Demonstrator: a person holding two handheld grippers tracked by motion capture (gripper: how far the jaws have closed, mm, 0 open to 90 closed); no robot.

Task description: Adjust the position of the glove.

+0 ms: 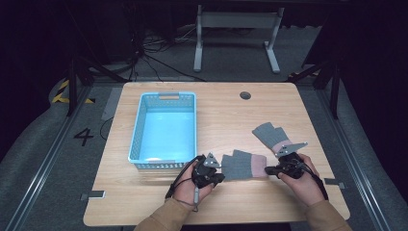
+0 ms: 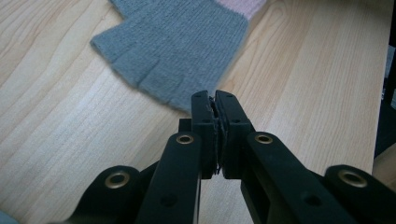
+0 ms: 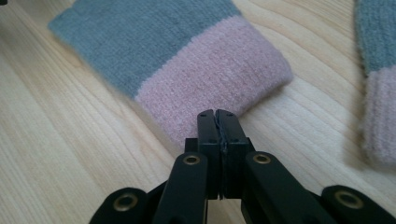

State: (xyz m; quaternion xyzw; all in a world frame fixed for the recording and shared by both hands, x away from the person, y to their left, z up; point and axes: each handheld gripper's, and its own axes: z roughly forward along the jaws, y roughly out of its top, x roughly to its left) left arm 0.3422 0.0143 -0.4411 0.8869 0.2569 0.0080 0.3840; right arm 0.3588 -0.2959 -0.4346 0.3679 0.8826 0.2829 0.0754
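We see a soft grey glove (image 1: 243, 164) with a pink cuff, low in the middle; our left gripper (image 2: 214, 100) and right gripper (image 3: 217, 116) each pinch an end.

L gripper (image 1: 222, 169) jaws closed; R gripper (image 1: 267, 170) closed too; both low, facing inward

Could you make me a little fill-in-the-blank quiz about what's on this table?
1. The basket on the table is coloured ____.
2. The number of gloves lying on the table is ____.
3. The cuff of the near glove is pink, and the rest of it is ____.
4. The near glove lies stretched between the left gripper and the ____ gripper.

Missing words: blue; two; grey; right
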